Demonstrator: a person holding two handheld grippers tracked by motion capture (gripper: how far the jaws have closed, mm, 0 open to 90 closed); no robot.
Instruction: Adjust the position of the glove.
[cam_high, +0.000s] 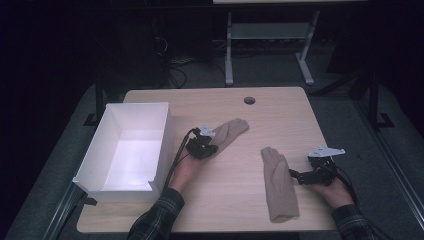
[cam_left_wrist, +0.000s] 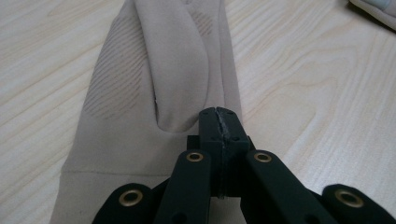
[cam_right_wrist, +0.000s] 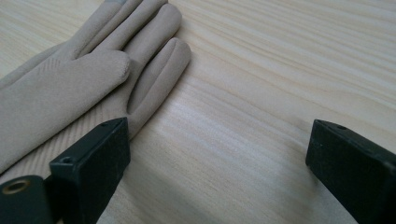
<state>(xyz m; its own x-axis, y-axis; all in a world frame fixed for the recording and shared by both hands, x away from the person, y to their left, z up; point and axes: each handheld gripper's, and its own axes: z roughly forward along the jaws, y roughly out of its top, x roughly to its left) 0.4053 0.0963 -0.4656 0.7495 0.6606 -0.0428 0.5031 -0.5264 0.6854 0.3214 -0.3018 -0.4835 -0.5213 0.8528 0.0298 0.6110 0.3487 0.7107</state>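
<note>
Pale wood-grain table (cam_high: 280, 115), rounded corners, small dark round hole near far edge. Two beige gloves, soft matte suede-like cloth, flat on table. Left glove (cam_left_wrist: 154, 84): faint ribbed stripes across palm, thumb lobe folded over; fabric edge pinched at tips of left gripper (cam_left_wrist: 219, 114), black angular fingers pressed together on cloth. Right glove (cam_right_wrist: 79, 79): fine ribbing at cuff side, rounded fingertips spread; just beside near finger of right gripper (cam_right_wrist: 217, 154), no contact discernible. Right fingers (cam_right_wrist: 93, 158) blocky, matte black, spread wide, bare wood between. White open rectangular box (cam_high: 127, 150), smooth thin walls, well left of left fingers.
</note>
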